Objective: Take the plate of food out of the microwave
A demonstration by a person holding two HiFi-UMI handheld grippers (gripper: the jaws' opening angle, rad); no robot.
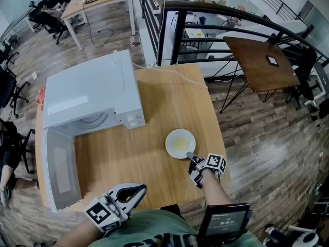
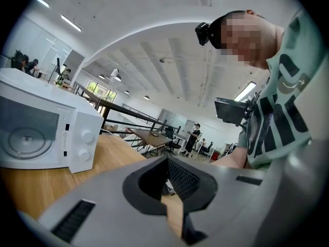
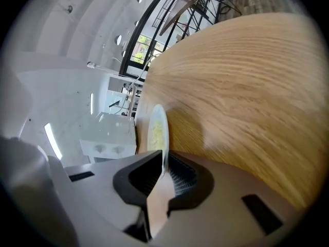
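From the head view I count one microwave (image 1: 92, 94), far left on the desk (image 1: 154, 184), its door (image 1: 59, 169) swung open toward the near side, and one plate (image 1: 180, 143) carrying pale yellow food, out of the oven and over the desk to the microwave's right. My right gripper (image 1: 191, 157) meets the plate's near rim, my bare forearm reaching up from the near edge. My left gripper (image 1: 134, 193) sits low at the near edge, pointing right and slightly far, well apart from the plate. In the left gripper view my jaws are pressed together with nothing between them; the microwave stands to the left beyond the wood. In the right gripper view the one plate shows edge-on, its rim clenched between my jaws, the gripper rolled so the desk fills the right side. Whether the plate's base touches the desk I cannot tell.
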